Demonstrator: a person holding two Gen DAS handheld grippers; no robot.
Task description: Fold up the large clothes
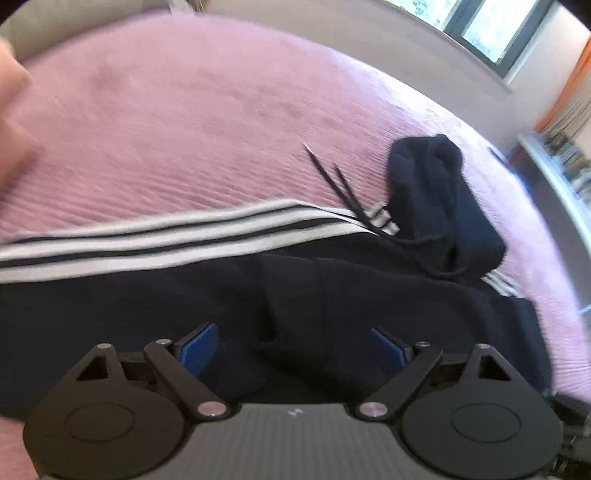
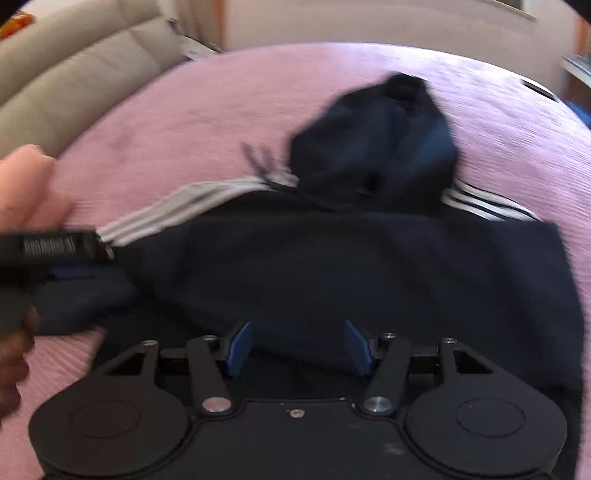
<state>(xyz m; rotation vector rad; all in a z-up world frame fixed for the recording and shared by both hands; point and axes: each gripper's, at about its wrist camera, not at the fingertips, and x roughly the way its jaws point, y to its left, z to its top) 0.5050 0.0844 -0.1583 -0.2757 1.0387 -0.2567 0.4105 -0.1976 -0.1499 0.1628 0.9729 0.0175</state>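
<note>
A dark navy hoodie [image 1: 314, 295] with white sleeve stripes [image 1: 166, 236] lies on a pink bedspread [image 1: 184, 129]. Its hood [image 1: 443, 206] is bunched at the right, and the drawstrings [image 1: 332, 177] trail onto the bedspread. My left gripper [image 1: 295, 343] is open just above the hoodie's body, with nothing between the blue pads. In the right wrist view the hoodie [image 2: 351, 266] fills the middle, hood [image 2: 380, 155] at the far side. My right gripper [image 2: 297, 345] is open over the hoodie's near hem. The left gripper [image 2: 59, 251] shows at the left edge by the striped sleeve [image 2: 166, 214].
A beige sofa [image 2: 74, 62] stands beyond the bed at the left. A window [image 1: 491, 29] and shelves [image 1: 561, 158] are at the right. The person's hand [image 2: 26, 192] is at the left edge. Both views are motion-blurred.
</note>
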